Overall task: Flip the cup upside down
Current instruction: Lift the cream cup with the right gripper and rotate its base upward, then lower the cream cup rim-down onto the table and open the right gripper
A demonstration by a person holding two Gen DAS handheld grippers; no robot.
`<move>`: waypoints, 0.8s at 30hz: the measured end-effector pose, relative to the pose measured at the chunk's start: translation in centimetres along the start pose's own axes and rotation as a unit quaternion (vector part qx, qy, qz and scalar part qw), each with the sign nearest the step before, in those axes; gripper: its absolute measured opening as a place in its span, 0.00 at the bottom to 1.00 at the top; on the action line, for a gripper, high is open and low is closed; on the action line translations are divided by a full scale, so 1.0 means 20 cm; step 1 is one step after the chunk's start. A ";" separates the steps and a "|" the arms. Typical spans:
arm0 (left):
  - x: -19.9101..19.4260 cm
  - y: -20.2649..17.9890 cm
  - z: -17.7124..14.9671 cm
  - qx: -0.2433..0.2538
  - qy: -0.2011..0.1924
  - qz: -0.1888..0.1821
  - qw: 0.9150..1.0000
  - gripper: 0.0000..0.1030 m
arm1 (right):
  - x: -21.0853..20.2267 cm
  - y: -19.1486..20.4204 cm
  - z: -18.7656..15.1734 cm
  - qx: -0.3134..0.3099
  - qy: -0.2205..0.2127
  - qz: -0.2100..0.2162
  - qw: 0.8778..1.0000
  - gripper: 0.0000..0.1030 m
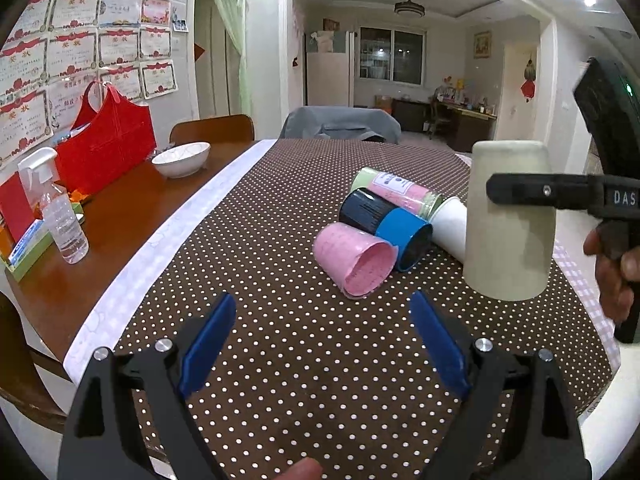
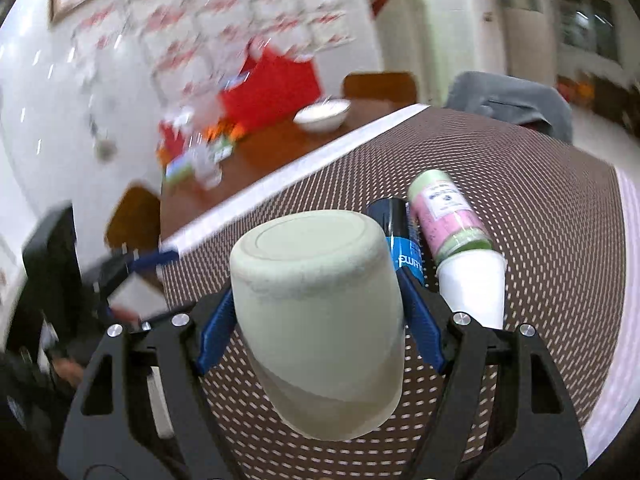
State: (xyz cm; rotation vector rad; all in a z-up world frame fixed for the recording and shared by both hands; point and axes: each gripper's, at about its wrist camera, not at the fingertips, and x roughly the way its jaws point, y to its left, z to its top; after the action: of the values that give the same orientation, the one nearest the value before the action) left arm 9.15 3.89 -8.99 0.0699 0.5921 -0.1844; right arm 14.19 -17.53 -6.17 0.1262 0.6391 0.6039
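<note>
My right gripper [image 2: 320,312] is shut on a pale green cup [image 2: 320,320] and holds it upside down, base up, above the polka-dot tablecloth [image 2: 540,240]. In the left wrist view the same cup [image 1: 510,224] hangs at the right with a black finger [image 1: 536,194] across it, mouth down just above the cloth. My left gripper [image 1: 322,344] is open and empty, low over the cloth [image 1: 300,360], in front of a pink cup [image 1: 354,258] lying on its side.
A black and blue cup [image 1: 384,220], a green and pink bottle [image 1: 396,192] and a white paper cup [image 1: 450,226] lie on their sides in a cluster. A white bowl [image 1: 182,158], a red bag [image 1: 106,138] and a spray bottle [image 1: 60,208] stand on the bare wood at left.
</note>
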 end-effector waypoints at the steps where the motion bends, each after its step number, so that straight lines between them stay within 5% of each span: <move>1: -0.01 0.00 0.00 0.000 -0.001 0.001 1.000 0.85 | -0.01 -0.01 -0.02 0.010 -0.013 -0.013 1.000 0.72; 12: -0.05 -0.03 0.02 -0.006 -0.009 0.001 1.000 0.85 | 0.10 0.10 -0.25 0.050 -0.092 -0.095 0.990 0.72; 24: -0.06 -0.01 0.03 -0.007 -0.010 0.002 1.000 0.85 | 0.19 0.07 -0.32 0.049 -0.082 -0.133 0.987 0.72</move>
State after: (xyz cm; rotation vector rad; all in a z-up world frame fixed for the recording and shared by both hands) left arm 8.46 3.80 -7.80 0.0561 0.5723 -0.1775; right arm 12.13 -14.78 -12.85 0.1769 0.5152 0.3019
